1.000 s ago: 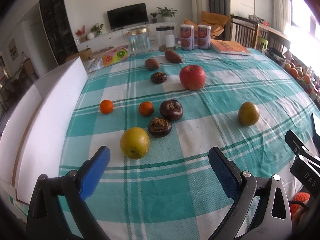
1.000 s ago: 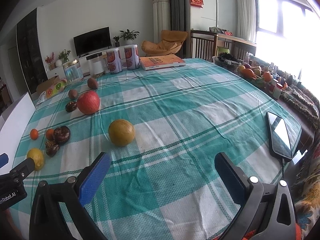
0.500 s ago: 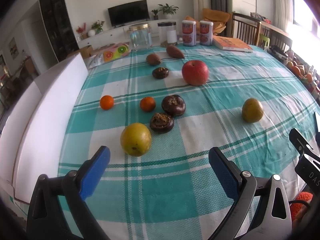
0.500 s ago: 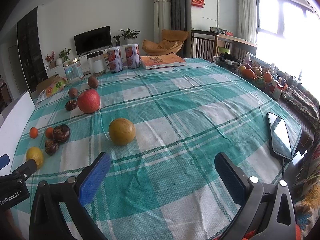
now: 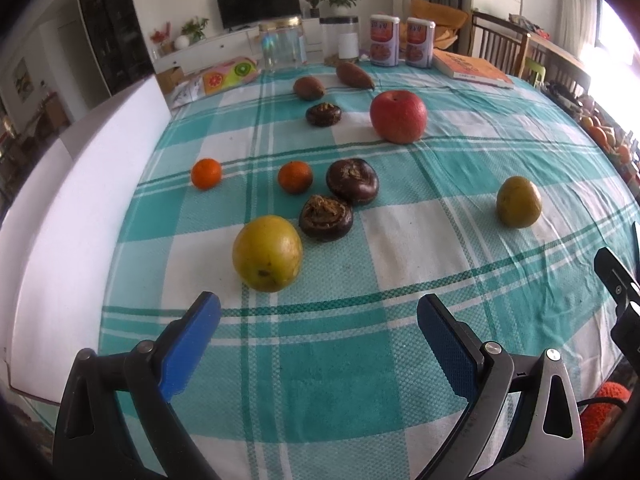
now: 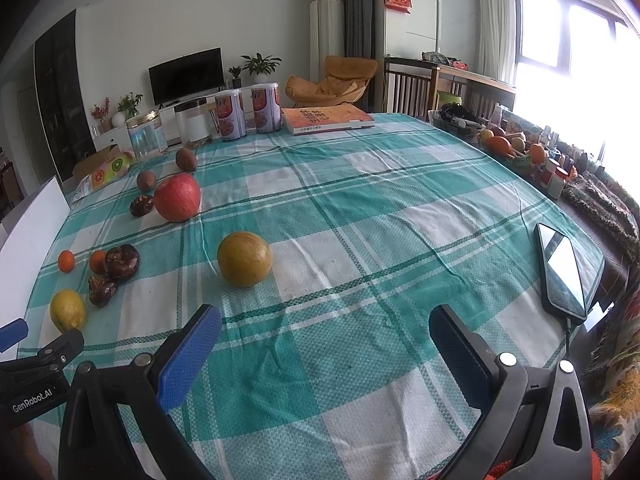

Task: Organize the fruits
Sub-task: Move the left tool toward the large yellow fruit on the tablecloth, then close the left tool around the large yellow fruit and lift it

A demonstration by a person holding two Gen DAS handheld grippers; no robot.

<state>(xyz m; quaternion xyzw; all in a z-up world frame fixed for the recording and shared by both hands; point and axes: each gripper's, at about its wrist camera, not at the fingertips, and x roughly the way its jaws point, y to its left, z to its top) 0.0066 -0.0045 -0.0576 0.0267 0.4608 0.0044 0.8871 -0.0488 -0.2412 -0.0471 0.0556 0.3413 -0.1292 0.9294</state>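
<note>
The left claw has crept closer to the nearest yellow fruit, which now sits just ahead of its wide, empty jaws, so a first pick looks imminent. The right claw hangs wide and empty over the desk, the other yellow fruit ahead of it.

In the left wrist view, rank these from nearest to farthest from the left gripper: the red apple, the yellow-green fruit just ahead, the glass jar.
From the left gripper:
1. yellow-green fruit, just ahead, slightly left.
2. red apple, mid-table, right of centre.
3. glass jar, far table edge.
</note>
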